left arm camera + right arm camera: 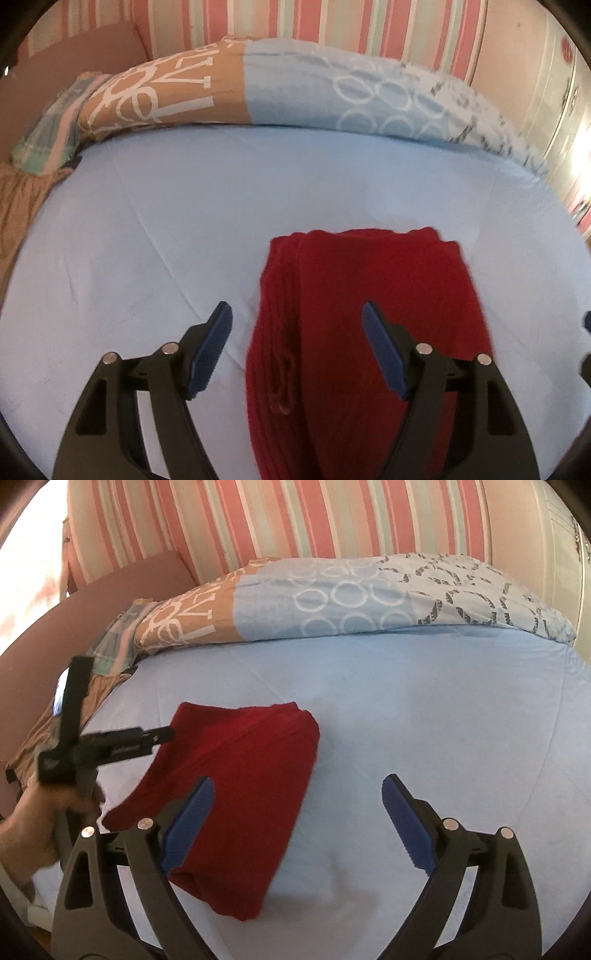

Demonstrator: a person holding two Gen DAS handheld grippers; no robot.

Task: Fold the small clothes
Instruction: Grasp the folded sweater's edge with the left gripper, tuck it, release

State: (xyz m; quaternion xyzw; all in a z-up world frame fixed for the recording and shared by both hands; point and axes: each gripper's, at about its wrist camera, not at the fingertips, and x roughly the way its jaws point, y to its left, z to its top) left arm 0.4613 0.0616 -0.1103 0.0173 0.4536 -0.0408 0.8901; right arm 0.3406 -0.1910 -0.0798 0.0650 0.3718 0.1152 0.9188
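A red cloth [354, 332], already folded into a narrow stack, lies on the blue bed sheet [184, 221], near the front, well apart from the far pillow [332, 602]. The left tool [297, 350] is held released above the near end of the cloth, nothing being pressed. The right tool [297, 823] is spread wide and empty, to the right of the cloth. If one more fold is wanted, the near corners should be gripped evenly, so that the layers are not shifted.

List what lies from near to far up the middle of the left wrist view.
left gripper, open over the bed → red folded garment → bare blue sheet → patterned duvet → striped wall.
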